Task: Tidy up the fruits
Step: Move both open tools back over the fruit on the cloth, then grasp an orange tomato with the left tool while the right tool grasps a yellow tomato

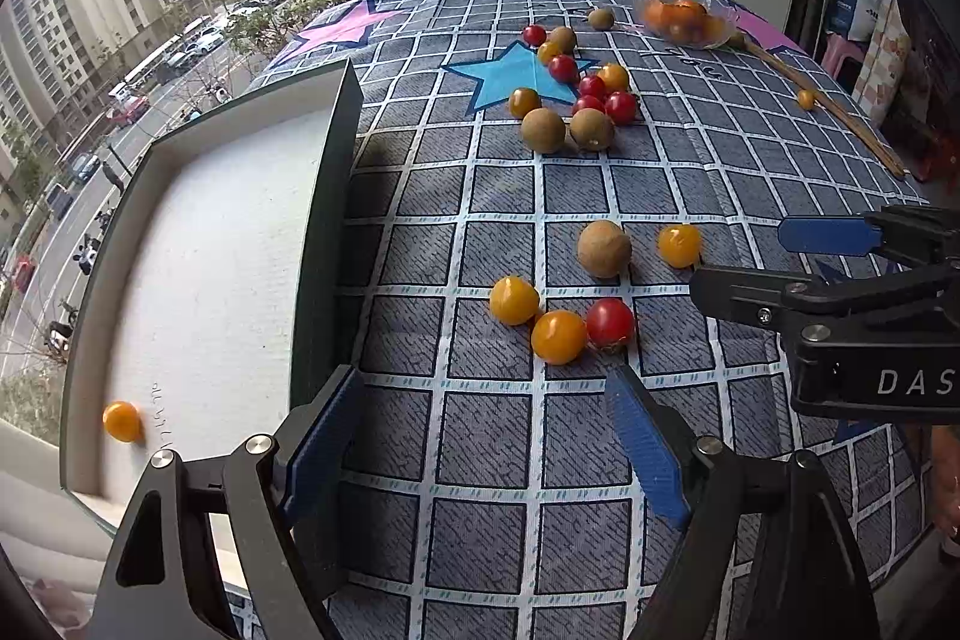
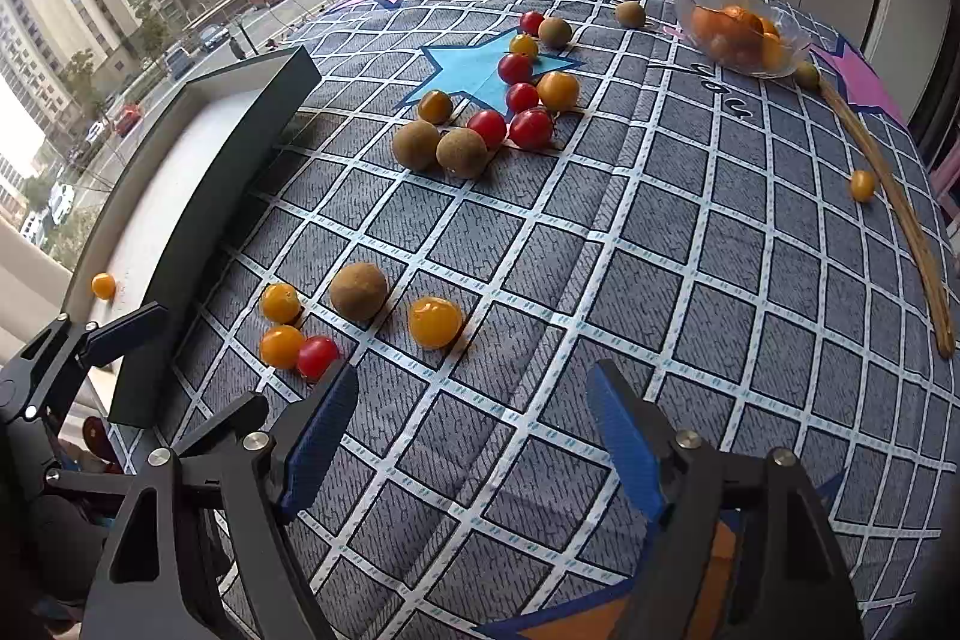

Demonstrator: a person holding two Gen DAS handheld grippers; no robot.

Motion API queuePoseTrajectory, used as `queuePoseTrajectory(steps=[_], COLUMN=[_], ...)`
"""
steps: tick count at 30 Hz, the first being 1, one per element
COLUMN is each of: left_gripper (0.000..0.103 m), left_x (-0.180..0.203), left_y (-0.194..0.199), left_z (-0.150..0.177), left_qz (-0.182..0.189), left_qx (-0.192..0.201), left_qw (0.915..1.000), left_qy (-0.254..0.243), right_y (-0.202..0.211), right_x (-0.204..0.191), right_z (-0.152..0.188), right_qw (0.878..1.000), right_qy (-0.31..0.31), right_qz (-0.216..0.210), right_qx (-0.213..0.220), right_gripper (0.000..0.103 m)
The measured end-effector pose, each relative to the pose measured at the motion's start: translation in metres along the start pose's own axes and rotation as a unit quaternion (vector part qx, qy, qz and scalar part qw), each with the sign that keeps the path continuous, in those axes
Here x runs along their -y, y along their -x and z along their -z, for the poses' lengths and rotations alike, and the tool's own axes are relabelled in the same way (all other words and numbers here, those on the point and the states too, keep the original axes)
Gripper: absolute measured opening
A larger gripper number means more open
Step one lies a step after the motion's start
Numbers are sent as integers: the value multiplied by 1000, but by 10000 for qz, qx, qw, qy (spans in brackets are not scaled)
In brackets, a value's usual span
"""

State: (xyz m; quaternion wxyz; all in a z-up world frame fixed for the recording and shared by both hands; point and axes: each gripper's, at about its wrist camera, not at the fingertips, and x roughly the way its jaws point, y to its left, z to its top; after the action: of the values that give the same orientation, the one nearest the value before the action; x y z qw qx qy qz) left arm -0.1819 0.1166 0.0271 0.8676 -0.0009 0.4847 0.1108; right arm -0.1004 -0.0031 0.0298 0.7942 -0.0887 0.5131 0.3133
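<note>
A near group of yellow cherry tomatoes (image 1: 514, 300), a red one (image 1: 610, 322) and a brown longan (image 1: 603, 249) lies on the checked cloth. A bigger heap of mixed fruit (image 1: 576, 100) sits farther back on the blue star. My left gripper (image 1: 486, 436) hovers open just short of the near group, nothing between its blue pads. My right gripper (image 2: 474, 382) is open too, empty, with the yellow tomato (image 2: 434, 322) just ahead. A dark-walled tray (image 1: 324, 232) on the left holds one yellow tomato (image 1: 122, 421).
A glass bowl (image 1: 684, 17) of orange fruit stands at the far right, a longan beside it. A long wooden stick (image 2: 900, 220) runs along the right edge with a stray yellow tomato (image 2: 862, 185). A window borders the left side beyond the tray.
</note>
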Motion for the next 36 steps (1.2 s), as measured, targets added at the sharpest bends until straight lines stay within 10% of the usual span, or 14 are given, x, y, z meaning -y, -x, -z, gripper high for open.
queuePoseTrajectory(steps=[2, 16, 22, 36], left_gripper=[66, 54, 21, 21], left_x=[0, 13, 21, 3], left_y=[-5, -18, -18, 0], left_z=[0, -11, -13, -2], left_qz=[-13, 117, 413, 684], left_qx=[-71, -90, -104, -82], left_qw=[10000, 9999, 9991, 9975], left_qy=[21, -3, -60, 163], right_y=[-3, -20, -21, -2], right_x=[-2, -16, -14, 4], right_z=[-1, -13, -16, 2], right_qw=[10000, 9985, 9987, 9994], right_qy=[52, 469, 431, -174], right_qz=[3, 288, 288, -289], right_qx=[-11, 14, 28, -29], right_gripper=[80, 49, 23, 22])
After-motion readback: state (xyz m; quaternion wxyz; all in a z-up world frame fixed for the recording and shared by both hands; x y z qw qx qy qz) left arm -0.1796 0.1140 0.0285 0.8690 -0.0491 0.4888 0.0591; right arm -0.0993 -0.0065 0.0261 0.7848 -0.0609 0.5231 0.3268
